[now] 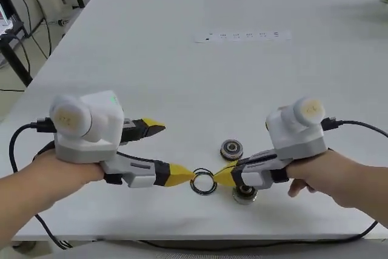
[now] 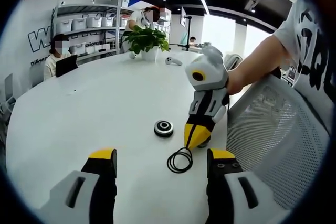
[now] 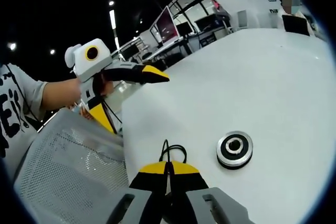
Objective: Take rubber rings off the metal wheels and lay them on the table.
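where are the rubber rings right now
In the head view the rubber rings lie on the table near its front edge, between the left tongs and right tongs.

Right hand-held gripper (image 3: pixel 168 165) pinches rubber rings (image 3: pixel 183 150) — metal wheel (image 3: pixel 234 149) just beside.

A large "W" (image 2: pixel 38 39) stands on the back wall (image 2: pixel 21 17); shirt print (image 2: pixel 315 51) illegible.
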